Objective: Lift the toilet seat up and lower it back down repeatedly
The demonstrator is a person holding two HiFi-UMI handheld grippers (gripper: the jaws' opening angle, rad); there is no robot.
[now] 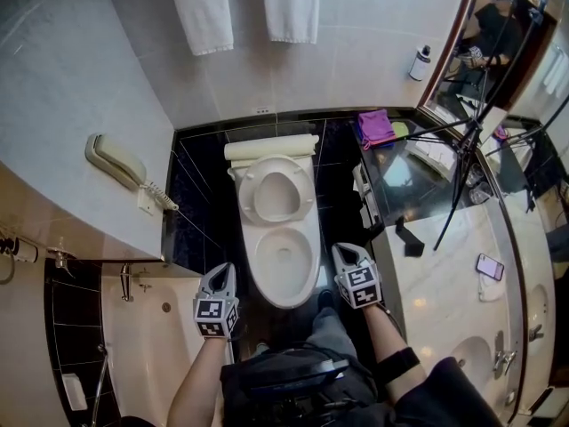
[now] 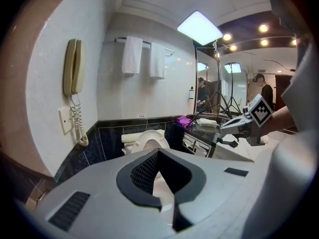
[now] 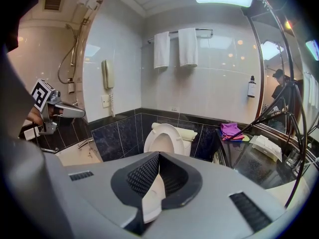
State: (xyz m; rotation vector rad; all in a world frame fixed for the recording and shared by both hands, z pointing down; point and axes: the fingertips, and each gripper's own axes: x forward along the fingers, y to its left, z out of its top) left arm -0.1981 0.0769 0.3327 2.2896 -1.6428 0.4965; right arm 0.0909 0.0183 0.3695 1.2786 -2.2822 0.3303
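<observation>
The white toilet seat (image 1: pixel 276 194) stands raised against the tank, with the open bowl (image 1: pixel 284 261) in front of it. My left gripper (image 1: pixel 226 270) hangs beside the bowl's left rim, jaws shut and holding nothing. On the other side of the bowl my right gripper (image 1: pixel 343 250) is likewise shut and empty. In the left gripper view the closed tips (image 2: pixel 157 152) point toward the raised seat (image 2: pixel 147 141), and the right gripper (image 2: pixel 249 121) shows at the right. The right gripper view has its tips (image 3: pixel 158 154) just below the seat (image 3: pixel 164 138), with the left gripper (image 3: pixel 55 108) at the far left.
A wall phone (image 1: pixel 116 161) hangs to the left, and two towels (image 1: pixel 240 7) hang above the tank. A bathtub (image 1: pixel 151 327) lies at lower left. At the right is a vanity counter (image 1: pixel 444 265) with a purple cloth (image 1: pixel 376 127), a tripod (image 1: pixel 471 149) and a phone (image 1: pixel 490 266).
</observation>
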